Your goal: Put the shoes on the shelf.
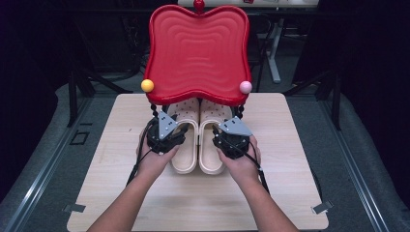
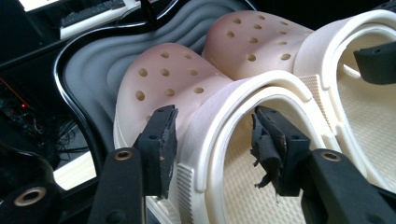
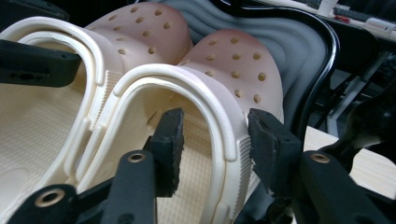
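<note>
- Your left tongs point(image 2: 212, 140) straddled the left clog's point(image 2: 187, 93) outer wall, jaws apart, ready to clamp.
- Your right tongs point(image 3: 215, 144) straddled the right clog point(image 3: 233, 70) likewise.
- Both clogs sat on the counter point(image 1: 290, 145), toes beneath the red tray point(image 1: 198, 48).

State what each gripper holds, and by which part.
Each straddles the outer side wall of a cream perforated foam clog, jaws not closed: left gripper on the left clog, right gripper on the right clog.
</note>
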